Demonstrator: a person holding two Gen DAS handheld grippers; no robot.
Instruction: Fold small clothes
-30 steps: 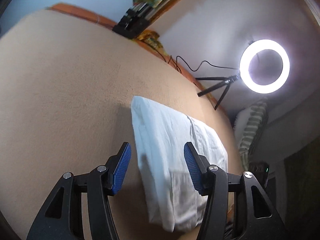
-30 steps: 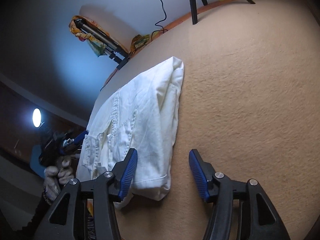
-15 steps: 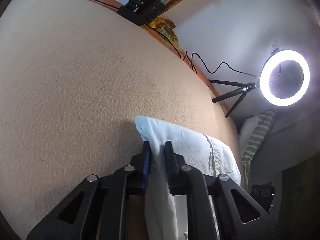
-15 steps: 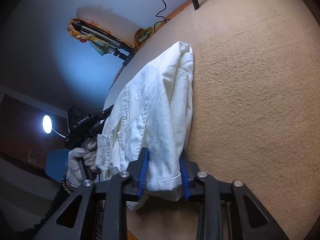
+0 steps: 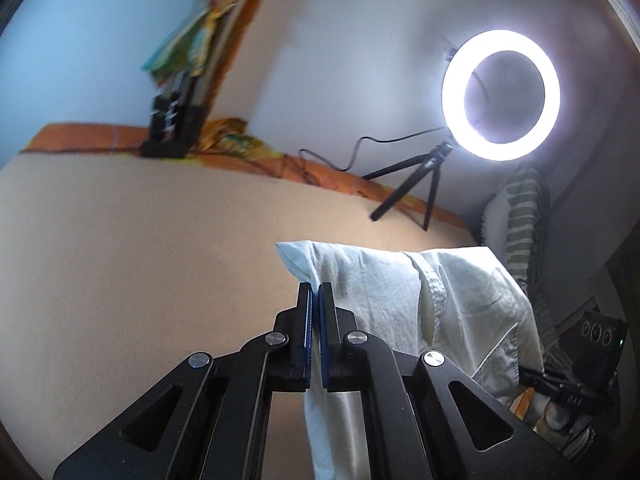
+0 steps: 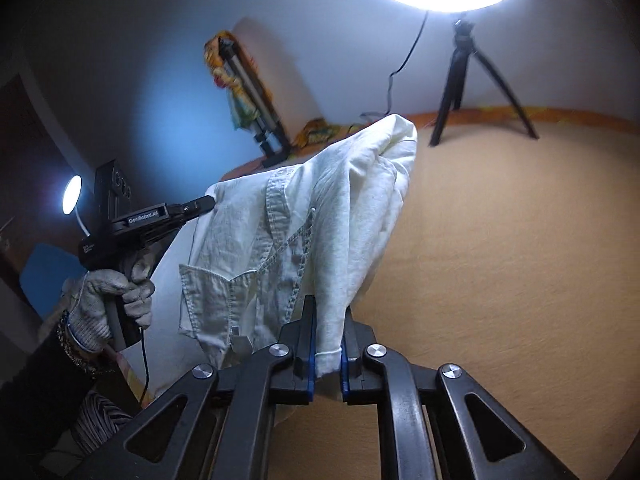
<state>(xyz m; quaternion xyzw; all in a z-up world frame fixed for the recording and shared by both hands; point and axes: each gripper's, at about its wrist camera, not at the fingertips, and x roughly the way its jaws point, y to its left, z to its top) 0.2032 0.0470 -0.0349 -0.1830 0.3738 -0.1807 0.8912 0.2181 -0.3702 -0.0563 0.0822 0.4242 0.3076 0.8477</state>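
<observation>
A white garment [image 5: 400, 292] with stitched seams and a pocket hangs lifted above the beige bed cover [image 5: 120, 260], stretched between both grippers. My left gripper [image 5: 315, 286] is shut on one corner edge of it; the cloth drops below the pads. In the right wrist view the garment [image 6: 320, 208] runs from my right gripper [image 6: 328, 306], whose jaws are closing with a cuffed hem pressed between the pads, across to the left gripper [image 6: 208, 202], held by a gloved hand [image 6: 108, 300].
A lit ring light [image 5: 500, 94] on a small tripod [image 5: 420, 188] stands at the bed's far edge with its cable trailing. A striped pillow [image 5: 520, 216] lies at the right. A folded stand with coloured cloth [image 5: 180, 92] leans on the wall. A small lamp [image 6: 72, 200] glows far left.
Both grippers went from open over the flat garment to shut on its edges. Both then rose, lifting the garment off the bed cover.
</observation>
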